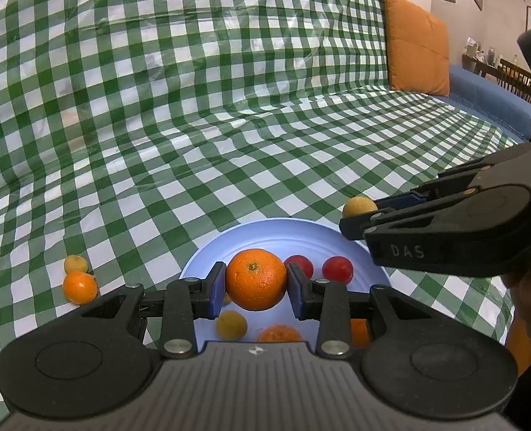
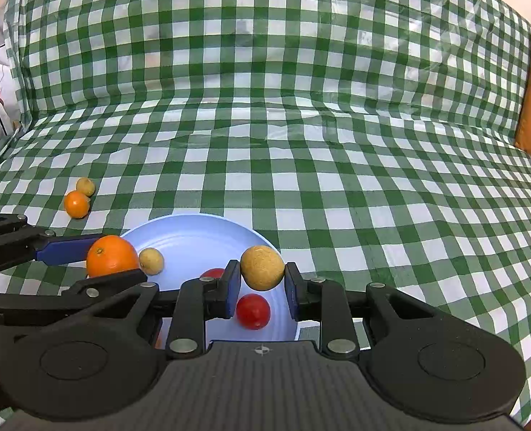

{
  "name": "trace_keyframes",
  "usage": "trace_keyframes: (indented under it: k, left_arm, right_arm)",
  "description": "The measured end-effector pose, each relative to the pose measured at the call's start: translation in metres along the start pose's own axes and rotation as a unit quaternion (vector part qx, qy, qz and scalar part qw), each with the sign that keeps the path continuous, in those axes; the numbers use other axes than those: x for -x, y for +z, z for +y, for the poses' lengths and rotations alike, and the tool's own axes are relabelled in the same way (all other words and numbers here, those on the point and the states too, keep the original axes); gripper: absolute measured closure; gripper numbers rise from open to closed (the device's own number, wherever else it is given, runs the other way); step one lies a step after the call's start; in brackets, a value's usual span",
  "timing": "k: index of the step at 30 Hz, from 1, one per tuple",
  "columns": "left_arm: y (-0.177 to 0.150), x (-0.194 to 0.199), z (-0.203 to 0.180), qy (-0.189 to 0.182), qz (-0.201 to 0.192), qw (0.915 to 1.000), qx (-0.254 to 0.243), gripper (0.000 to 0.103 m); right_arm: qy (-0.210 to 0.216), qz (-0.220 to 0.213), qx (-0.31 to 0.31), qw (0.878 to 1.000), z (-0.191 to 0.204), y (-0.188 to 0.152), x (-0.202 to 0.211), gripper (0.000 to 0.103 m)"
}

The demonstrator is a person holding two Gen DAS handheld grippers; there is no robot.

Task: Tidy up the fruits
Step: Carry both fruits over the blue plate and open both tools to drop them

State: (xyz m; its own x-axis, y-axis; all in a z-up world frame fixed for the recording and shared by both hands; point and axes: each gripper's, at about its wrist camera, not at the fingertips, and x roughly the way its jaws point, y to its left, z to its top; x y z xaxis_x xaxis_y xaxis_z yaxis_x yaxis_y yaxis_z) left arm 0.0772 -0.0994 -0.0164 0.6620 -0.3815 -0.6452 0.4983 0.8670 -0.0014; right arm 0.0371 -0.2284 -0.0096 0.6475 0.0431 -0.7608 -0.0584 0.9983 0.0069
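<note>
Orange (image 1: 256, 279) clamped in left hand-held gripper (image 1: 256, 287); right hand-held gripper (image 2: 261, 283) clamps yellow fruit (image 2: 262, 267).

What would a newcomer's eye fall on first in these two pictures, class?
First the orange clamped in the left gripper above the pale blue plate, and the yellow-brown fruit held in the right gripper over the same plate. Next, the green-and-white checked cloth covering everything, with two stray fruits left of the plate.
</note>
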Motion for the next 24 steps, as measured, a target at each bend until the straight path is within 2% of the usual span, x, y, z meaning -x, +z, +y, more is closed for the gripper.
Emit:
trace_keyframes:
  k: [24]
  left_arm:
    - [0.0018, -0.0005, 0.0039, 0.0, 0.001, 1.0, 0.004, 0.063]
  right_arm:
    - [0.001, 0.003, 0.004, 1.0, 0.0025, -0.0013, -0.0011, 0.075]
